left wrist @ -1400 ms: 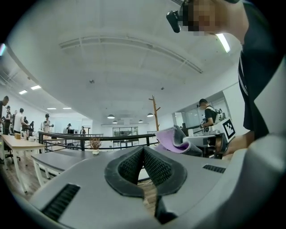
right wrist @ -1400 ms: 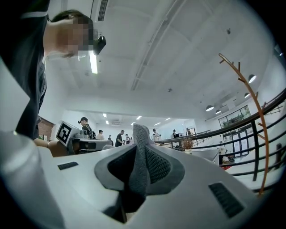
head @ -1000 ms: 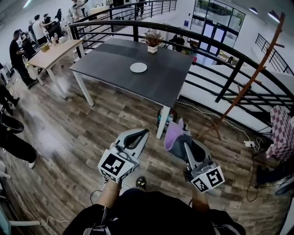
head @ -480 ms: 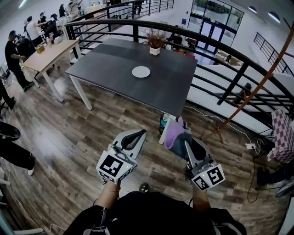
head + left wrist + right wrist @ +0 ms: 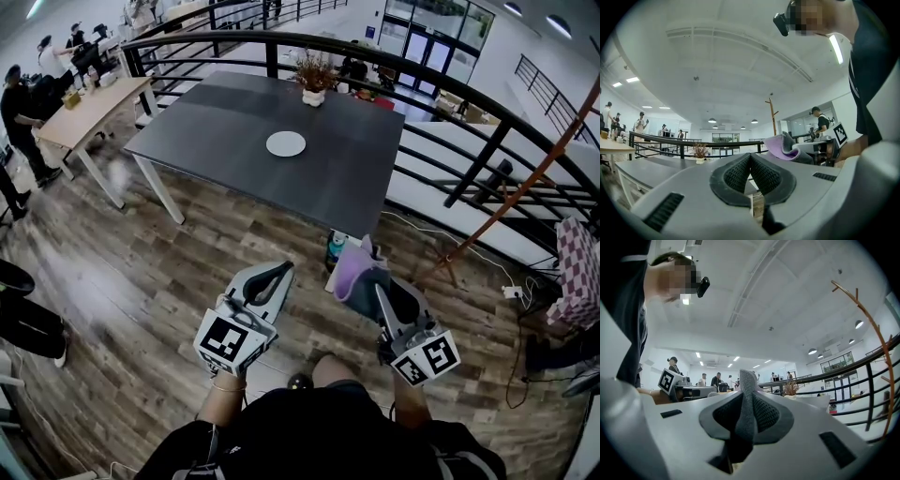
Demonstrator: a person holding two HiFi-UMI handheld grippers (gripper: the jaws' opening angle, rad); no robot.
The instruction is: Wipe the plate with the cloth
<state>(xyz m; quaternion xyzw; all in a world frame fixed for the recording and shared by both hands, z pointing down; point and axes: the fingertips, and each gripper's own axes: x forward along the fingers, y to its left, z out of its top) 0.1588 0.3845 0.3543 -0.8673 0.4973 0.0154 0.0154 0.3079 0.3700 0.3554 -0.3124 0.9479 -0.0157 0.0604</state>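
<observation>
A white plate (image 5: 286, 143) lies near the middle of a dark grey table (image 5: 225, 131), well ahead of both grippers. My right gripper (image 5: 367, 278) is shut on a lilac and grey cloth (image 5: 353, 274), which bunches out past its tip; the same cloth (image 5: 746, 408) stands pinched between the jaws in the right gripper view. My left gripper (image 5: 279, 271) is shut with nothing in it, its pads (image 5: 751, 165) meeting. From the left gripper view the cloth (image 5: 783, 145) and the right gripper's marker cube (image 5: 840, 134) show to the right. Both grippers hang over the wood floor, short of the table's near corner.
A small potted plant (image 5: 313, 79) stands at the table's far edge. Black curved railing (image 5: 450, 112) runs behind and right of the table. A green bottle or bag (image 5: 336, 249) sits by the near table leg. People stand around a light wooden table (image 5: 84, 108) at far left. A coat stand (image 5: 525, 178) rises on the right.
The table and plate have come closer and lower in the head view as I walk toward them. Both grippers keep their pose and hold; a knee now shows at the bottom.
</observation>
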